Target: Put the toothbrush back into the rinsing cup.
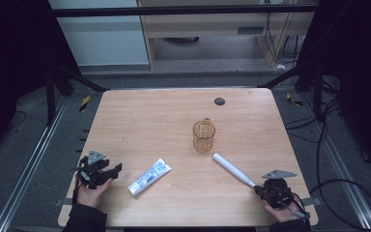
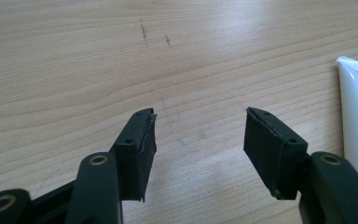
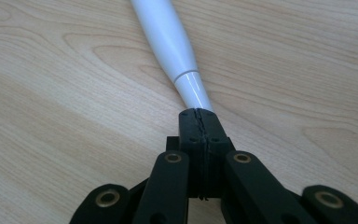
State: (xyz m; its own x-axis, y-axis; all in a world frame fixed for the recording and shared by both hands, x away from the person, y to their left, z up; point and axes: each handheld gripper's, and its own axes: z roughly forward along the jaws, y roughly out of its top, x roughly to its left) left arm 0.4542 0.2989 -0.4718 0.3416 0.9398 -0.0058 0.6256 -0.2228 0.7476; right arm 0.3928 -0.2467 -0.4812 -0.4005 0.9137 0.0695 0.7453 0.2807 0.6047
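A white toothbrush (image 1: 232, 169) lies slanted at five o'clock of the amber cup (image 1: 204, 136), its thin end clenched in the right gripper (image 3: 200, 114) at the table's (image 1: 174, 111) near right edge. The left gripper (image 2: 198, 133) rests with jaws apart and empty at the near left, a toothpaste tube (image 1: 149, 177) just beside it at three o'clock. The pick-up looks begun; the next move would call for lifting the toothbrush clear and toward the cup at eleven o'clock.

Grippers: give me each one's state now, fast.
Left gripper: open, nothing between its jaws.
Right gripper: jaws shut together, tips at the narrow end of the white toothbrush handle; a grip on it cannot be told.
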